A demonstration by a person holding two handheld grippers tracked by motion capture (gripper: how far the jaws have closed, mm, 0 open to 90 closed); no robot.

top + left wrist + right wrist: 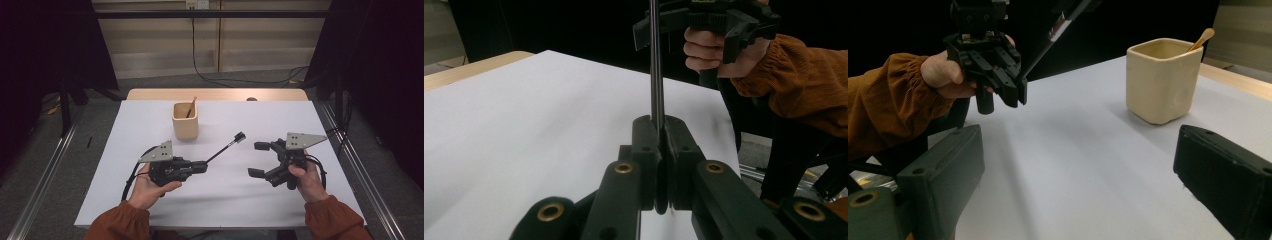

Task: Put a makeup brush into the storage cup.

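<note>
My left tongs lay almost level in my left hand, low over the white table at its near left, pointing right and slightly away. Their jaws were closed tight on the near end of a thin black rod; in the left gripper view the pads met around the shaft. The rod ran up and to the right from the jaws, clear of the table, ending in a small dark block-shaped head; what kind of head I could not make out.

Behind the rod, towards the table's far middle, stood a cream square-sided cup with a wooden stick leaning inside it; the stick's lower end was hidden by the cup wall.

My right tongs sat at the near right, held in my right hand, pointing left. Their jaws stood wide apart with nothing between them.
</note>
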